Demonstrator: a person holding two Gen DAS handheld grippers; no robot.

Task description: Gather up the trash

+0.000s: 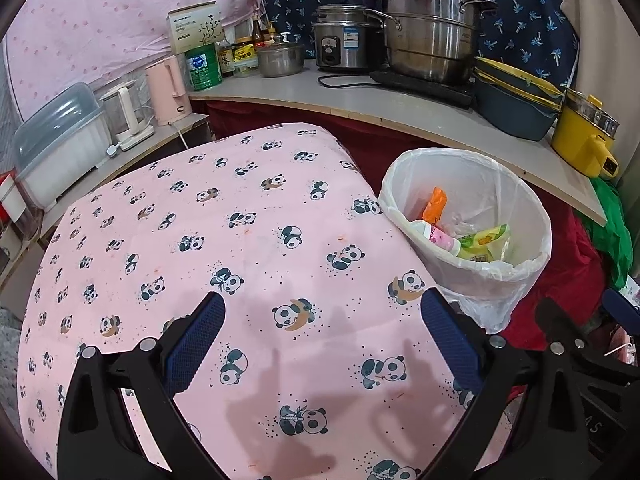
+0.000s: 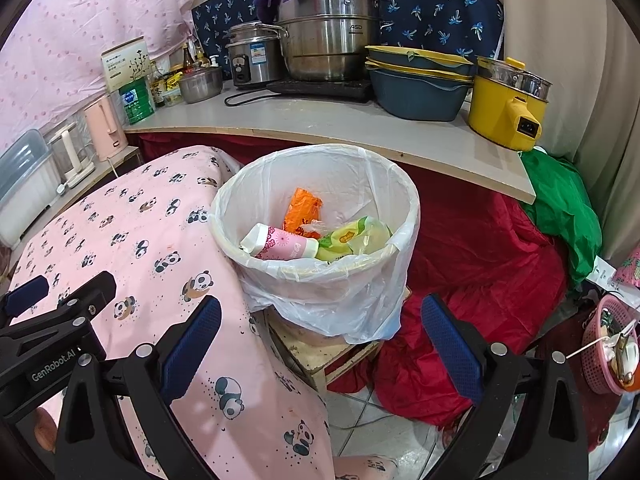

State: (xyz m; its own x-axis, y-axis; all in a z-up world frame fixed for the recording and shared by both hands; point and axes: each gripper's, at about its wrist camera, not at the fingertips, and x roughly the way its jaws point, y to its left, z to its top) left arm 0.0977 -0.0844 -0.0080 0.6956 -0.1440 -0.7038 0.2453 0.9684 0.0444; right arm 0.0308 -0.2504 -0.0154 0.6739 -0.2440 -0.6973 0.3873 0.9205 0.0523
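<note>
A white bin (image 1: 520, 200) (image 2: 384, 184) lined with a clear bag stands on a small wooden stool (image 2: 320, 354) beside the table. Inside lie a pink-and-white bottle (image 2: 280, 245) (image 1: 438, 237), an orange wrapper (image 2: 303, 210) (image 1: 437, 202) and yellow-green packets (image 2: 352, 240) (image 1: 484, 240). My left gripper (image 1: 322, 312) hovers open over the pink panda tablecloth (image 1: 240, 240), nothing between its blue pads. My right gripper (image 2: 320, 316) is open and empty, just short of the bin's near side. The left gripper's black body (image 2: 52, 320) shows at the left of the right wrist view.
A shelf (image 2: 320, 124) behind the bin carries steel pots (image 2: 328, 36), a rice cooker (image 2: 252, 60), blue and yellow basins (image 2: 416, 88) and a yellow electric pot (image 2: 508, 108). Red cloth (image 2: 480, 264) and green cloth (image 2: 560, 204) lie on the floor right. A pink basket (image 2: 604, 344) hangs far right.
</note>
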